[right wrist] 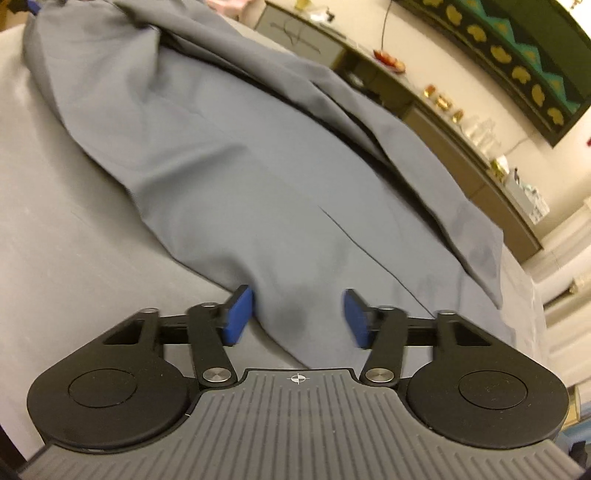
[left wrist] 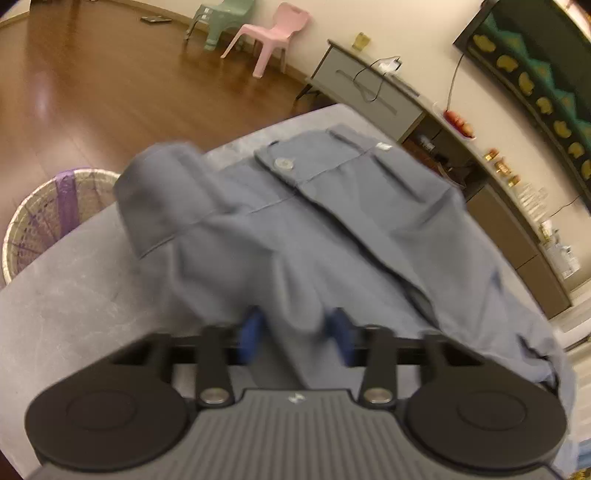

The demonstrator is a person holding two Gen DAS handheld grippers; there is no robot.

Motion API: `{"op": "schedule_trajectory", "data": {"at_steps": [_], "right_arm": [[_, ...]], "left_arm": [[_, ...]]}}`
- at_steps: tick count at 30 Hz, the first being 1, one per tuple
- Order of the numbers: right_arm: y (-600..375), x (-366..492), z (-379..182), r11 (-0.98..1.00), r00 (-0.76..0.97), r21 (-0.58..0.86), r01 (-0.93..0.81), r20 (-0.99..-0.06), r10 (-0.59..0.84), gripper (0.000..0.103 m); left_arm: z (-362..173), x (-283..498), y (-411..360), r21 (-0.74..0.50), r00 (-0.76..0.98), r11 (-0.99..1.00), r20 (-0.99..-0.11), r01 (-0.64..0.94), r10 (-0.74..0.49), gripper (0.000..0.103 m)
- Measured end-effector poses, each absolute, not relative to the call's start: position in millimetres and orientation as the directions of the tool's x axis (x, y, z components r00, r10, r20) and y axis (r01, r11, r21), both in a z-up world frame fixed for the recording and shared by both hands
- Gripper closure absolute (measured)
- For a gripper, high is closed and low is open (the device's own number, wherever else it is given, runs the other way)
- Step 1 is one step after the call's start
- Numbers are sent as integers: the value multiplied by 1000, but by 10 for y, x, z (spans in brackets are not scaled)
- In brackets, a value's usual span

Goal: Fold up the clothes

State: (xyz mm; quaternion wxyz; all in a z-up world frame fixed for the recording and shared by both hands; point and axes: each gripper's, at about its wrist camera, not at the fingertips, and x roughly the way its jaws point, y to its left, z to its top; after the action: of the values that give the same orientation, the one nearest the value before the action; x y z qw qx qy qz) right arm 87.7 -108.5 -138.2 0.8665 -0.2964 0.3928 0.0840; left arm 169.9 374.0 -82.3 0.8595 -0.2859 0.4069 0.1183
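Note:
Grey-blue trousers (left wrist: 332, 229) lie on a grey table (left wrist: 74, 302), the buttoned waistband (left wrist: 282, 164) at the far end. A bunched fold (left wrist: 162, 192) rises at the left of the garment, blurred. My left gripper (left wrist: 295, 332) is open, its blue pads (left wrist: 251, 332) set apart with a ridge of cloth between and draped over them. In the right wrist view the trouser leg (right wrist: 229, 177) runs away from me across the table (right wrist: 55, 229). My right gripper (right wrist: 297, 314) is open, its pads (right wrist: 240, 314) standing on either side of the leg's near end.
A woven basket with purple trim (left wrist: 48, 221) stands on the wooden floor left of the table. Pink (left wrist: 273, 33) and green (left wrist: 221, 18) chairs sit by the far wall. A grey sideboard (left wrist: 365, 92) and a long low cabinet (right wrist: 461, 140) line the wall to the right.

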Motion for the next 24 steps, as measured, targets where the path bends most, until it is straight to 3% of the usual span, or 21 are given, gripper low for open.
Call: {"op": "schedule_trajectory", "data": {"at_steps": [3, 5, 7, 8, 9, 12, 15, 16, 17, 18, 19, 20, 24], "right_arm": [[-1279, 1022, -1356, 812, 643, -446, -376, -757, -119, 103], [-1401, 1066, -1345, 818, 632, -438, -373, -765, -121, 103], [-1492, 1065, -1338, 821, 632, -435, -371, -766, -120, 103], [-1520, 1047, -1335, 819, 634, -440, -368, -763, -126, 102], [-1545, 1026, -1333, 817, 635, -447, -364, -761, -134, 92], [-1628, 957, -1326, 821, 637, -452, -350, -757, -146, 61], [-1718, 884, -1318, 831, 636, -445, -334, -757, -150, 57], [-1748, 860, -1315, 834, 636, -443, -329, -757, -151, 58], [-1769, 857, -1303, 845, 633, -427, -322, -760, -143, 58], [-1787, 862, -1288, 858, 630, -407, -315, -765, -132, 64], [-1805, 866, -1273, 870, 627, -386, -307, -770, -120, 82], [-1822, 871, -1258, 882, 624, -364, -299, -774, -109, 89], [-1823, 932, -1128, 880, 691, -415, -231, -707, -152, 101]], "left_arm": [[-878, 1573, 3792, -405, 646, 804, -762, -436, -33, 97], [-840, 1481, 3803, -427, 661, 797, -749, -428, -47, 96], [-801, 1389, 3813, -450, 675, 789, -735, -419, -60, 86], [-803, 1349, 3834, -464, 682, 780, -728, -419, -67, 69], [-810, 1313, 3861, -476, 685, 771, -725, -423, -71, 53], [-758, 1407, 3906, -492, 685, 760, -723, -424, -87, 42], [-536, 1516, 3897, -568, 766, 758, -626, -320, -146, 37], [-453, 1541, 3891, -594, 794, 756, -584, -277, -168, 39], [-371, 1566, 3885, -617, 820, 752, -540, -232, -190, 59], [-288, 1591, 3879, -638, 843, 747, -494, -187, -212, 101], [-206, 1616, 3873, -657, 863, 741, -448, -141, -233, 103], [-123, 1641, 3868, -673, 881, 734, -400, -94, -254, 103], [208, 1741, 3844, -712, 921, 695, -198, 99, -334, 103]]}}
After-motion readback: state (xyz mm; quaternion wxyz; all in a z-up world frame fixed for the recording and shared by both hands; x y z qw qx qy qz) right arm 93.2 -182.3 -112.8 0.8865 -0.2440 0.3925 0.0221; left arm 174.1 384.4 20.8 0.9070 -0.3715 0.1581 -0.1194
